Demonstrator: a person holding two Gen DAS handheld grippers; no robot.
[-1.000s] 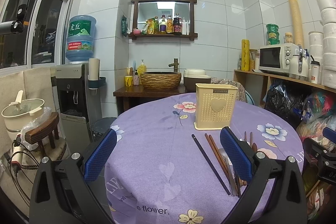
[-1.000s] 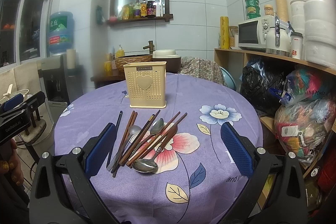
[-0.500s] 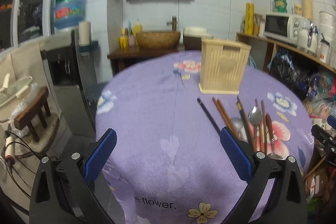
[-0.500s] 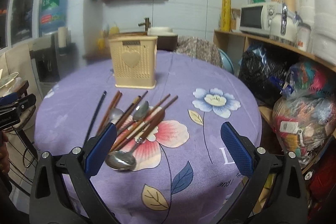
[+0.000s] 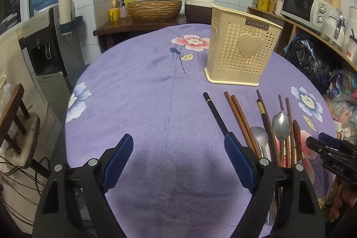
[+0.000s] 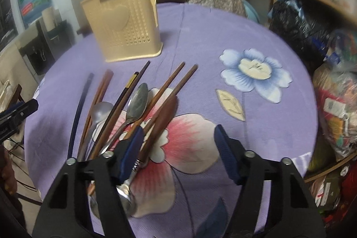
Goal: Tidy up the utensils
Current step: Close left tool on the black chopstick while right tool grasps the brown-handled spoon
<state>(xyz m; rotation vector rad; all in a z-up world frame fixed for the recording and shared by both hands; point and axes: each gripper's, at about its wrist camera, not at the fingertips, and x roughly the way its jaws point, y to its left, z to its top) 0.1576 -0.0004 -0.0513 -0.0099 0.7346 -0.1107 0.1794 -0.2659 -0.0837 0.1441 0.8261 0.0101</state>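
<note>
A cream perforated utensil holder with a heart on its face stands upright on the purple flowered tablecloth. In front of it lies a loose fan of utensils: a black chopstick, brown chopsticks, metal spoons and a wooden-handled spoon. My left gripper hovers over bare cloth left of the pile, jaws closing with nothing between them. My right gripper is low over the pile's right side, jaws closing. The wooden-handled spoon runs just inside its left finger, unpinched.
The table is round, and its edge drops off at left and right. A water dispenser, a wooden stool and a sink counter lie to the left and behind. Shelves with a microwave and bagged goods crowd the right.
Both grippers have tipped downward and come closer to the tabletop and the utensil pile. Both pairs of jaws stand narrower than before, the right one markedly so.
</note>
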